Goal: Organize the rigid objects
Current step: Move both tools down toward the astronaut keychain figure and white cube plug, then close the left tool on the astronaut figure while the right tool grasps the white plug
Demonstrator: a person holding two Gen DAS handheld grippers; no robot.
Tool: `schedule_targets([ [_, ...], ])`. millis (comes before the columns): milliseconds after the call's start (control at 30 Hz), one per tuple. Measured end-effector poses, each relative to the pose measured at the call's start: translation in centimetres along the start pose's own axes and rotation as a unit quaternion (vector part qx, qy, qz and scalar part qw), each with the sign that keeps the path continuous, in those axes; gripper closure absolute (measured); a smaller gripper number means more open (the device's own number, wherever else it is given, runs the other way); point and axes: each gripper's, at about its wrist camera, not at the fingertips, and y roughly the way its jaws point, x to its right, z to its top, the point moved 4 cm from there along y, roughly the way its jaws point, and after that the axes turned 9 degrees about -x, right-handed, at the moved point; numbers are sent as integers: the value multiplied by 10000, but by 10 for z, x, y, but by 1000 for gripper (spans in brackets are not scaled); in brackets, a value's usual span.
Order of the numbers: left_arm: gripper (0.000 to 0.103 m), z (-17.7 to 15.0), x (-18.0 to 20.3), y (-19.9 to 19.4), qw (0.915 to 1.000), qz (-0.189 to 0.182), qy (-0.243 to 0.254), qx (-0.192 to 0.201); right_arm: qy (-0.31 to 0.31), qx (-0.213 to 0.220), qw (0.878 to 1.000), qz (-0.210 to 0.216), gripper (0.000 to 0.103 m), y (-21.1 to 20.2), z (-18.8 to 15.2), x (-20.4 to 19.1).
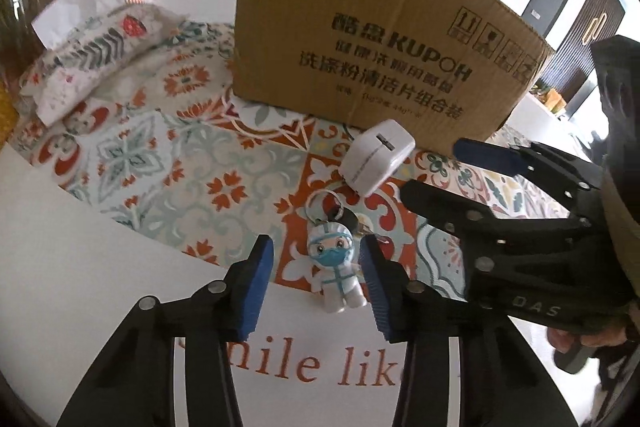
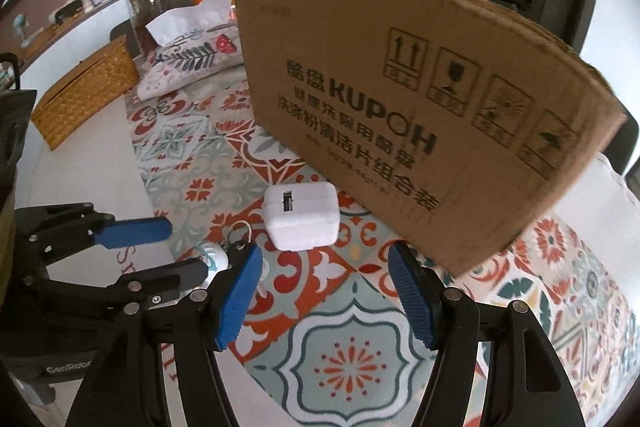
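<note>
L tongs (image 1: pixel 316 283) straddle keychain figure (image 1: pixel 335 267)

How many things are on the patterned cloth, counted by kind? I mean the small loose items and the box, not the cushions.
Figure keychain: 1
White charger block: 1
Cardboard box: 1
Total: 3
Both hand-held grippers, left and right, are open and hold nothing.

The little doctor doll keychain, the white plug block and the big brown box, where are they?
doctor doll keychain (image 1: pixel 335 265): left wrist view, on its white suit.
white plug block (image 2: pixel 301 217): right wrist view, middle of its top face.
big brown box (image 2: pixel 360 75): right wrist view, on its printed front wall.
</note>
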Motion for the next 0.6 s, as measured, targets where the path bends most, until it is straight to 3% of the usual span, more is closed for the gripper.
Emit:
schedule_targets([
  [433,68,9,-1,25,9976,-484,21,-486,-148,-14,9997,167,37,14,4,1],
  [600,71,13,-1,28,9978,-437,191,-463,-291,-10,9995,158,37,18,6,-3],
])
